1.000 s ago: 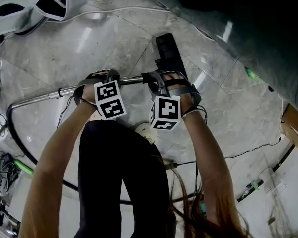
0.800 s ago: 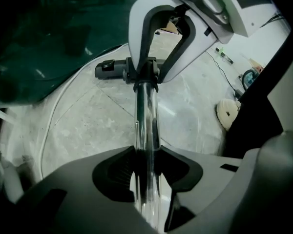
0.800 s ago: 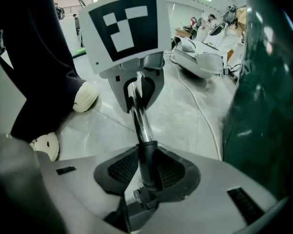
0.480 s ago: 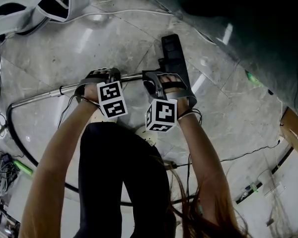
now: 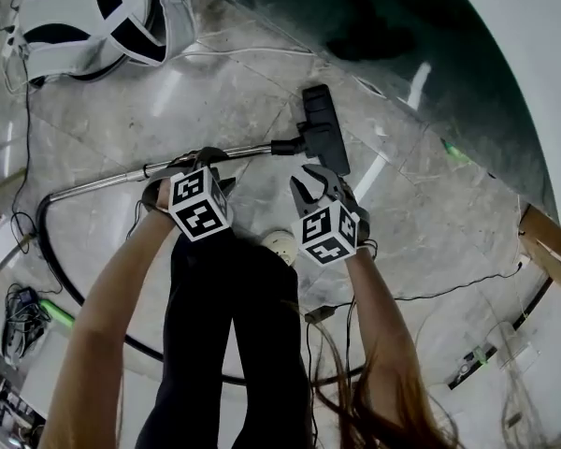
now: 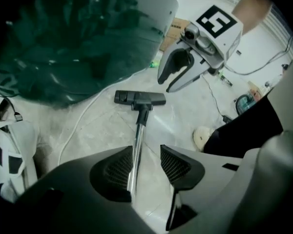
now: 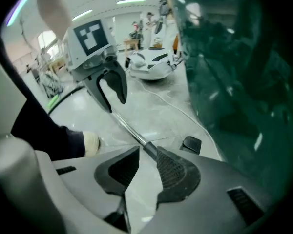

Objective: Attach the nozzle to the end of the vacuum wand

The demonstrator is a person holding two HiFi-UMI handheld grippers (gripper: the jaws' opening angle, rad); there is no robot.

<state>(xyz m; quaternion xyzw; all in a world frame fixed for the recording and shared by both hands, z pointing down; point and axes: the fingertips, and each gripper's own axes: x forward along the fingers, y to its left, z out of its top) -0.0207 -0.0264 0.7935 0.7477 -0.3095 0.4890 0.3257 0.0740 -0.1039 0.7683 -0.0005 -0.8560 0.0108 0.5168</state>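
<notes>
The chrome vacuum wand (image 5: 122, 178) lies across the stone floor, and the black floor nozzle (image 5: 323, 134) sits on its right end. My left gripper (image 5: 198, 162) hovers over the middle of the wand. Its jaws have just been opening and are open. In the left gripper view the wand (image 6: 136, 145) shows through the gap, lower down and untouched, leading to the nozzle (image 6: 139, 98). My right gripper (image 5: 316, 178) hangs open above the floor just short of the nozzle joint, jaws a little narrower than before. Through its gap I see the wand (image 7: 127, 128) and nothing between its pads.
A white and black machine (image 5: 84, 17) stands at the far left. A dark green curved body (image 5: 402, 45) fills the far right. A white cable (image 5: 243, 50) and a black hose (image 5: 56, 269) run over the floor. The person's shoe (image 5: 280, 244) is below the wand.
Both grippers have let go of the wand and risen off it. The right gripper has rolled and moved away from the joint. The wand and nozzle stay on the floor.
</notes>
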